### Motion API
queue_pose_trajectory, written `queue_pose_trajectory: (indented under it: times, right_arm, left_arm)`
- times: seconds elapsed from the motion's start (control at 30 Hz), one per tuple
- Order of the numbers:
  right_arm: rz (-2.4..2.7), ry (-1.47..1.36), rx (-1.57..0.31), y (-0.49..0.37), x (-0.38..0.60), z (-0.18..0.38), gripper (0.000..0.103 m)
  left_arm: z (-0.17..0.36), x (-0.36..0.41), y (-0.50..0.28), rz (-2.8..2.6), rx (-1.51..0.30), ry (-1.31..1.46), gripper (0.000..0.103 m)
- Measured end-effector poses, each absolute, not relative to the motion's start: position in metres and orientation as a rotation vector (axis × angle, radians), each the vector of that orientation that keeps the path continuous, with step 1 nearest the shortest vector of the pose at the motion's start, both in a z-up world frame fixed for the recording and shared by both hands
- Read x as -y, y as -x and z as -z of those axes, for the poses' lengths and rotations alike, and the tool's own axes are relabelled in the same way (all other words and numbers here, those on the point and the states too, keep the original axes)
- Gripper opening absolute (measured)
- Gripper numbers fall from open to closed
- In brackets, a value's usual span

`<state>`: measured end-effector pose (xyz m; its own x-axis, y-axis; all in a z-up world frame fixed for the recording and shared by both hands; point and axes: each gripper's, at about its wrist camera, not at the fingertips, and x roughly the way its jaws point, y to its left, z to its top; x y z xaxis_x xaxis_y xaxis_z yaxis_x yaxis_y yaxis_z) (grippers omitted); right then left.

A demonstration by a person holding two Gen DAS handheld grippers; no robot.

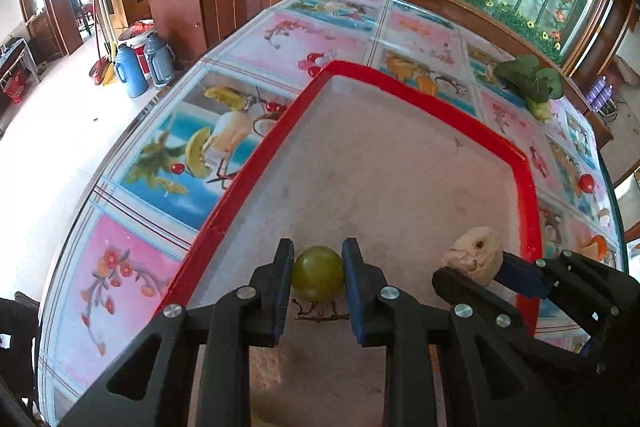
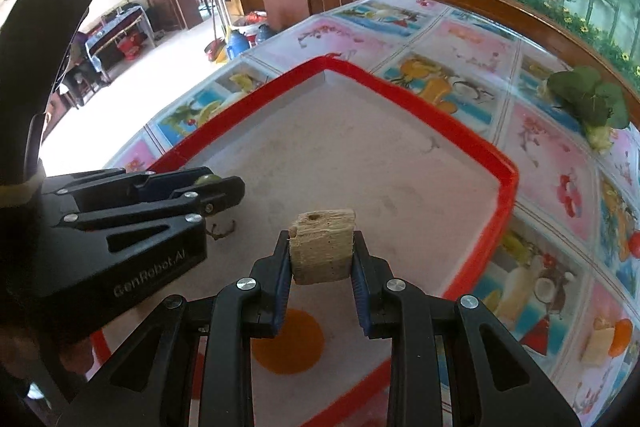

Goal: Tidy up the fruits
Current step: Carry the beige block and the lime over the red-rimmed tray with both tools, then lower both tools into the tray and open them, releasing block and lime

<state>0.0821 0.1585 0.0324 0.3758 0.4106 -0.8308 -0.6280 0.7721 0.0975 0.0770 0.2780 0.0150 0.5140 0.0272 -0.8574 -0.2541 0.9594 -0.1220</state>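
Wooden cabinets ring the patterned table (image 1: 132,259), where a red-rimmed tray (image 1: 256,155) takes up most of the space ahead of me. My left claw (image 1: 318,273) is clamped on a green grape (image 1: 318,279) over the tray floor, near its left rim. My right claw (image 2: 322,259) grips a pale chunk (image 2: 322,247) beside it, with bare tray stretching to the far corner. Greens (image 2: 588,99) lie outside the rim, far right.

both grippers, left gripper (image 1: 318,269) and right gripper (image 2: 322,255), clamped, side by side.
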Motion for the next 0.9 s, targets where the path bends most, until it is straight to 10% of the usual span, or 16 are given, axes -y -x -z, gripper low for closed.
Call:
queue_pose_trajectory:
  times: [0.4, 0.9]
  right_arm:
    - [-0.67, 0.264, -0.996, -0.088, -0.167, -0.02, 0.027]
    - [-0.63, 0.276, -0.975, -0.082, -0.145, -0.032, 0.034]
  left_arm:
    - [-0.013, -0.278, -0.078, -0.177, -1.007, 0.234, 0.029]
    - [-0.026, -0.271, -0.067, -0.249, -0.993, 0.205, 0.064]
